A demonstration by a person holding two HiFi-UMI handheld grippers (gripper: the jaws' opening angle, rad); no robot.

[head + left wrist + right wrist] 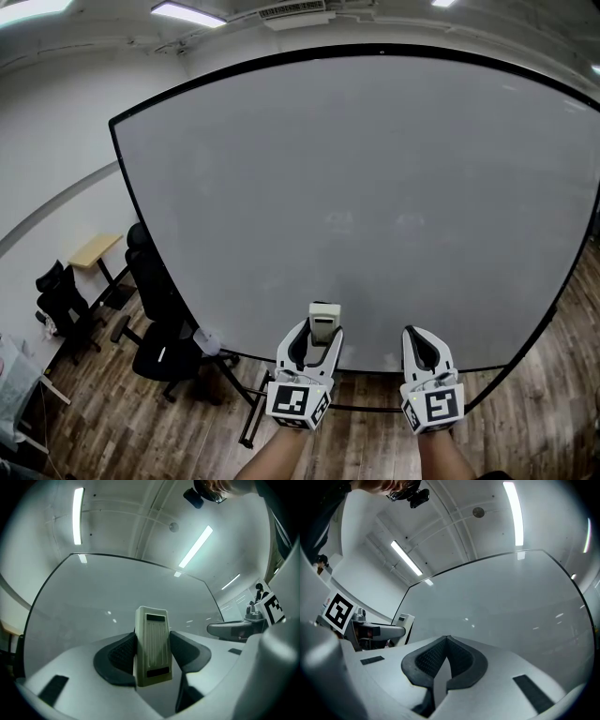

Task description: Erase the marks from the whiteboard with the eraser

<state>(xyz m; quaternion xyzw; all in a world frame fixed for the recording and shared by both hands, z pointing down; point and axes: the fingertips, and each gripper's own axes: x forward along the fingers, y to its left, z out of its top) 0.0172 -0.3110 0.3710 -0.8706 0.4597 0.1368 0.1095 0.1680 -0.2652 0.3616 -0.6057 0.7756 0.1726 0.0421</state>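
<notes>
A large whiteboard (375,206) on a black stand fills the head view, with only faint smudges (339,222) near its middle. My left gripper (322,330) is shut on a pale rectangular eraser (324,322), held upright just short of the board's lower edge. From the left gripper view the eraser (152,645) stands clamped between the dark pads (121,654). My right gripper (421,342) is shut and holds nothing, level with the left one, to its right. Its jaws meet at the tips in the right gripper view, where the gripper (446,641) faces the board (511,602).
Black office chairs (159,319) and a small wooden table (94,251) stand to the left of the board on a wood floor (122,422). The board's stand legs (251,412) reach out just below my grippers. Ceiling lights (78,515) shine overhead.
</notes>
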